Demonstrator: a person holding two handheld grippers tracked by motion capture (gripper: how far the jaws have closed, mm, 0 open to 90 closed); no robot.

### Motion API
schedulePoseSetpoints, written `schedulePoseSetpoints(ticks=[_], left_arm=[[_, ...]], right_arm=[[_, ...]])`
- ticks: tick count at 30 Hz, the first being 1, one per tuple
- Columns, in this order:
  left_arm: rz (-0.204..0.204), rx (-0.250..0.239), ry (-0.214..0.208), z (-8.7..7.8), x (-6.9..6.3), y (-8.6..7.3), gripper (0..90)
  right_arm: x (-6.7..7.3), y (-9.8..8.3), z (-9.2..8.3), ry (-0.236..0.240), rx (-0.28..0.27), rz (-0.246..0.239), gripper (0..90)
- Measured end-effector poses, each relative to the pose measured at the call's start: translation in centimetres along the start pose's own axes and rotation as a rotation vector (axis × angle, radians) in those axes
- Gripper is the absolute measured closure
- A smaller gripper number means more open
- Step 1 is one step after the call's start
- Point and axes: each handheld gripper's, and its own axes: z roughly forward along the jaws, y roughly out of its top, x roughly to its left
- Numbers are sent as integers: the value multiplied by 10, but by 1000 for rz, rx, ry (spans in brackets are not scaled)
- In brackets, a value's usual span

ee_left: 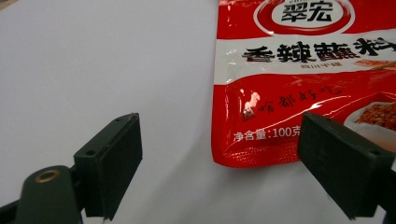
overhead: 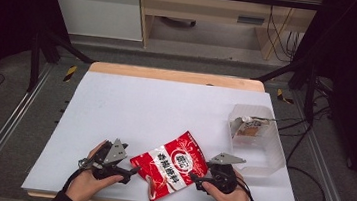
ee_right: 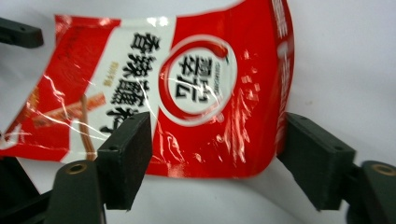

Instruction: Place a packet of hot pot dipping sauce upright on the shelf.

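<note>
Risk first: red packet [overhead: 172, 166] lies flat near the front edge of the white table [overhead: 166, 104], between the left gripper [overhead: 126, 175] and the right gripper [overhead: 197, 182], and neither has it pinched; left gripper [ee_left: 219, 158] stands open, one jaw on bare table, the other over the packet's bottom corner, pads apart from the film; right gripper [ee_right: 215, 154] is also open, jaws straddling the packet's curled end, the right-hand jaw right at the film's edge, whether it touches I cannot tell; likely slip: the film is glossy and thin, so closing on just the corner or the seam could let it slide out or crumple; the packet's end bows up off the table in the right gripper view, so a jaw could push it away rather than catch it; the two grippers pulling against each other could tear or twist the pouch; its near end lies close to the table's front edge, so a shove could send it off; clear plastic bin [overhead: 258, 139] sits well apart at the right with something small inside, too small to identify. Writing: the round logo [ee_left: 303, 14] reads 翠宏; a big black line below reads 香辣蘸料; "净含量:100" shows near the bottom, the rest hidden behind a jaw; handwritten-style characters mid-packet, unclear; the same logo and title appear upside down in the right gripper view.
</note>
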Motion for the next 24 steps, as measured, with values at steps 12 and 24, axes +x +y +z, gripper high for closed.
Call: schedulePoseSetpoints(ticks=[12, 24], left_arm=[[1, 22, -19, 4, 0, -2, 235], [-9, 14, -22, 1, 3, -2, 223]], right_arm=[[-2, 3, 7, -8, 33, -11, 575], [1, 20, 15, -41, 73, -53, 814]])
